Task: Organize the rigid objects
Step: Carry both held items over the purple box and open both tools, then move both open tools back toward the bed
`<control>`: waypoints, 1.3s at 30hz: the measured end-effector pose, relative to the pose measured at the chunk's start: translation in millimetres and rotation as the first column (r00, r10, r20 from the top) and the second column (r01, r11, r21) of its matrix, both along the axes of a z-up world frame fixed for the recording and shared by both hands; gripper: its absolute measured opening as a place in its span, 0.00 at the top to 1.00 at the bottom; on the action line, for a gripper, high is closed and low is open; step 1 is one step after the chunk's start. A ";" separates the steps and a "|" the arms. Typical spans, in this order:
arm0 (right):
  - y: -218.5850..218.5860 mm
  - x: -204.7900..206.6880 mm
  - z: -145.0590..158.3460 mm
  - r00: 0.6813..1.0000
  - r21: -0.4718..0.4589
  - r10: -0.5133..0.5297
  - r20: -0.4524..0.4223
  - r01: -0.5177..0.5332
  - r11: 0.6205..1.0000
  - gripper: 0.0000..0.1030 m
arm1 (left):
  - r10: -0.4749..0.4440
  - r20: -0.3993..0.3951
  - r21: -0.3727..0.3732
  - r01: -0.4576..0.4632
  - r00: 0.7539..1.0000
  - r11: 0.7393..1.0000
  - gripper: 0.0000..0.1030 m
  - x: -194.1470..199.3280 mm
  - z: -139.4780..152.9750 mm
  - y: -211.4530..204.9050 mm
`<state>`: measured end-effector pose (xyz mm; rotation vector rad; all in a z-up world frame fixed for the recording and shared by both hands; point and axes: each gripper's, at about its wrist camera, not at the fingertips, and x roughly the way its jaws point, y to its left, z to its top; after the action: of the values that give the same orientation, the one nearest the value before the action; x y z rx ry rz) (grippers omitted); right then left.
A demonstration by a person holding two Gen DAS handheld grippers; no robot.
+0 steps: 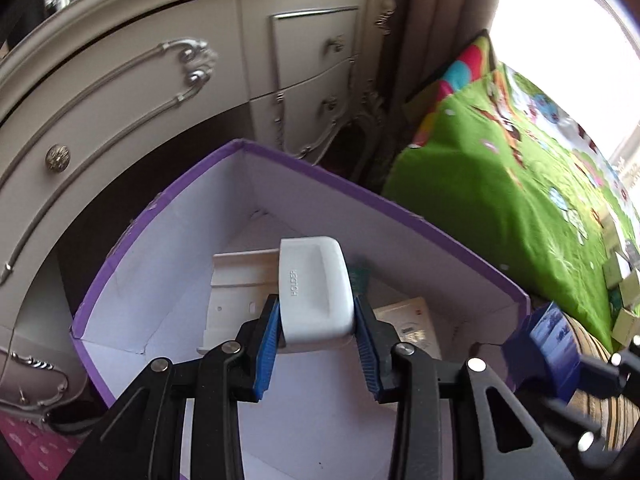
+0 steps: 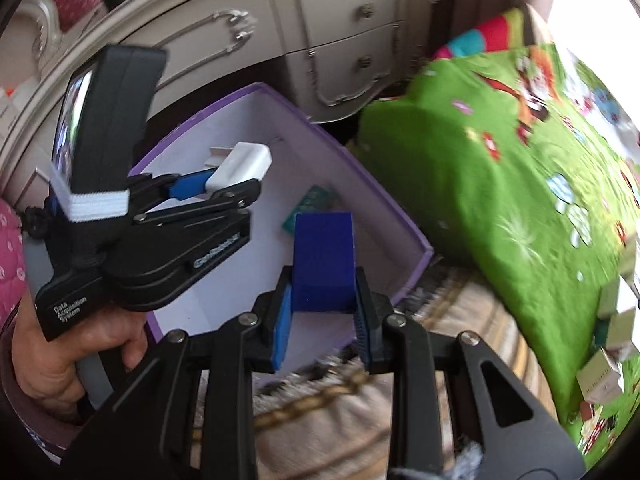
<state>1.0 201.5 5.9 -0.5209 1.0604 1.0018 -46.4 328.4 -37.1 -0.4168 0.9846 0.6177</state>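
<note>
My left gripper (image 1: pixel 316 316) is shut on a white plastic holder (image 1: pixel 314 288) marked "HOLDER" and holds it over the inside of a purple box (image 1: pixel 168 196) with white walls. The right wrist view shows the same left gripper (image 2: pixel 224 186) and holder (image 2: pixel 240 164) above the box (image 2: pixel 420 256). My right gripper (image 2: pixel 322 304) is shut on a dark blue box (image 2: pixel 323 256) at the purple box's near right rim; it also shows in the left wrist view (image 1: pixel 554 350). In the purple box lie a white ribbed tray (image 1: pixel 236 280), a beige flat device (image 1: pixel 412 324) and a green packet (image 2: pixel 312 206).
A cream dresser with drawers (image 1: pixel 132 92) stands behind the box. A green patterned blanket (image 1: pixel 500 184) covers the bed at right, with several small beige boxes (image 2: pixel 612 344) on it. A striped fringed cloth (image 2: pixel 340 412) lies under the box's front.
</note>
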 end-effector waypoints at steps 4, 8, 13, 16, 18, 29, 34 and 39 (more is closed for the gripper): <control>15.2 -12.0 -7.2 0.999 -0.027 0.053 0.011 -0.053 0.998 0.69 | 0.042 -0.004 -0.010 -0.042 0.999 0.999 0.44 -5.3 -2.5 9.7; 15.4 -15.3 -8.6 0.998 -0.037 0.065 0.021 -0.065 0.997 0.59 | 0.049 0.012 -0.019 -0.049 0.999 0.999 0.38 -7.1 -0.7 10.7; 1.9 -10.5 -1.6 0.998 -0.025 0.041 0.050 -0.039 0.999 0.51 | 0.011 0.047 -0.020 -0.010 0.999 1.000 0.37 -1.2 8.7 0.7; -15.8 -5.7 5.6 0.996 -0.013 0.016 0.087 -0.015 1.000 0.48 | -0.026 0.071 -0.013 0.027 0.997 1.000 0.37 6.0 18.7 -12.0; -30.2 -3.3 11.0 0.995 -0.003 -0.006 0.102 0.006 1.000 0.48 | -0.051 0.086 -0.008 0.052 0.995 0.999 0.37 10.0 26.0 -21.6; -159.3 41.0 36.4 0.963 0.034 -0.214 0.163 0.212 0.977 0.41 | -0.243 0.154 -0.018 0.249 0.958 0.968 0.37 47.7 59.7 -98.1; -230.5 75.6 40.4 0.911 0.044 -0.381 0.156 0.379 0.924 0.40 | -0.356 0.167 -0.012 0.362 0.920 0.932 0.37 71.3 68.0 -138.7; -301.6 104.0 35.1 0.840 0.022 -0.516 0.168 0.520 0.854 0.39 | -0.433 0.162 -0.004 0.439 0.887 0.898 0.35 90.9 71.9 -170.2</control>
<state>105.1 -100.1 41.0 -0.3015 0.9879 0.4542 44.6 158.1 34.8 -0.2609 0.9010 0.1521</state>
